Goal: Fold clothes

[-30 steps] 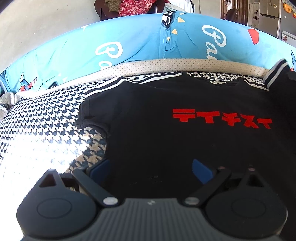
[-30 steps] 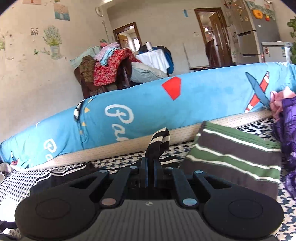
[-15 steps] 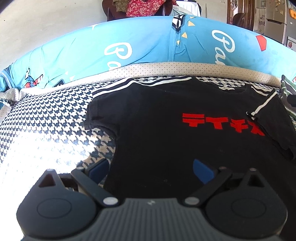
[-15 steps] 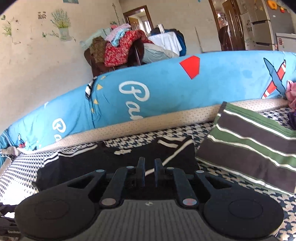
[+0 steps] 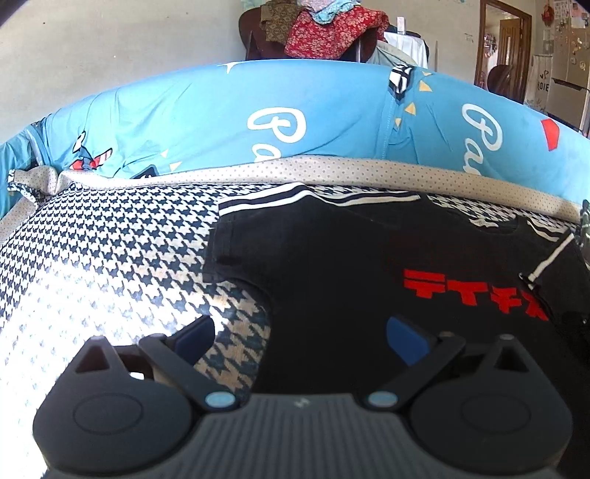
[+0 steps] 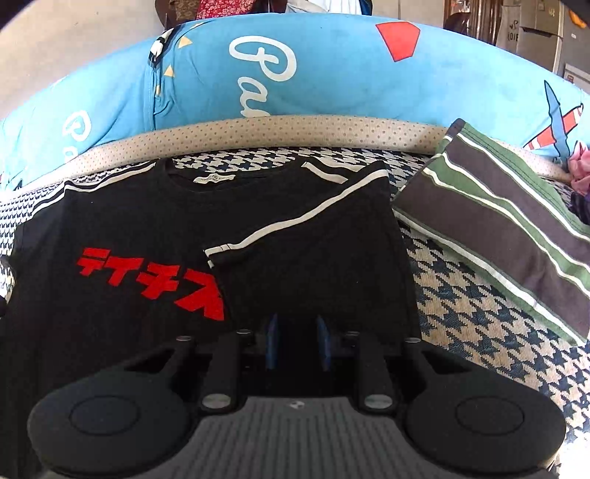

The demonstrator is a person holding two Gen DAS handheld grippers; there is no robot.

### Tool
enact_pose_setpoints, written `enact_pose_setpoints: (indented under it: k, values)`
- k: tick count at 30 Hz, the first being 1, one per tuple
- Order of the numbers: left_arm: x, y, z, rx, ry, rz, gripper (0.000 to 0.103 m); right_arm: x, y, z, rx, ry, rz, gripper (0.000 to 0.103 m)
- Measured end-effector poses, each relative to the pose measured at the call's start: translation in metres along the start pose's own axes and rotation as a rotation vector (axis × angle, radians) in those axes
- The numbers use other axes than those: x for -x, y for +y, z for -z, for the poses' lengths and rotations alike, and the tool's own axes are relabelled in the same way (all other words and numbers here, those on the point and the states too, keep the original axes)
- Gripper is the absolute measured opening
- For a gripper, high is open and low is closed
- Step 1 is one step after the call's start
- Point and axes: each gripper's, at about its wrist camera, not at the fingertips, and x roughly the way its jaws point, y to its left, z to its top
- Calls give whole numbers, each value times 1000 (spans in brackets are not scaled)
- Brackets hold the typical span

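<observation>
Houndstooth fabric (image 5: 110,258) covers the sofa seat, with a blue printed cover (image 5: 221,121) over the backrest behind it and a chair heaped with clothes (image 5: 324,29) further back, its lower part hidden by the backrest. On the seat lies the black T-shirt (image 5: 332,265) with red lettering, its hem hidden beneath both gripper bodies; in the left wrist view its far side is cut off by the picture's edge. The left gripper (image 5: 300,333) tilts downward over the shirt's near side edge, its blue fingers (image 5: 405,341) spread wide, one above houndstooth, the other above black cloth, holding nothing. In the right wrist view the shirt's sleeve (image 6: 313,235) lies folded inward across the chest, hiding the end of the lettering. The right gripper (image 6: 295,342) angles down at that folded part; its jaws have just been opening and stand a narrow gap apart, whether cloth lies between them cannot be made out. Beside the shirt rests a folded striped garment (image 6: 509,217), partly cut off.
</observation>
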Motion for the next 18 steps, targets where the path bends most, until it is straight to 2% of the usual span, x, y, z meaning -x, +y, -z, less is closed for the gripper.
enact_pose_setpoints:
  k: [2,12,18]
  values:
    - [-3,10,-4,40,-14,23,100,0,0,0,6,-1,2,23]
    - [-32,43,-16,181,-13,23,100,-3,10,-1,44,-16,42,28]
    - [-57,68,-20,317,23,59,100,-5,12,-1,59,-23,58,30]
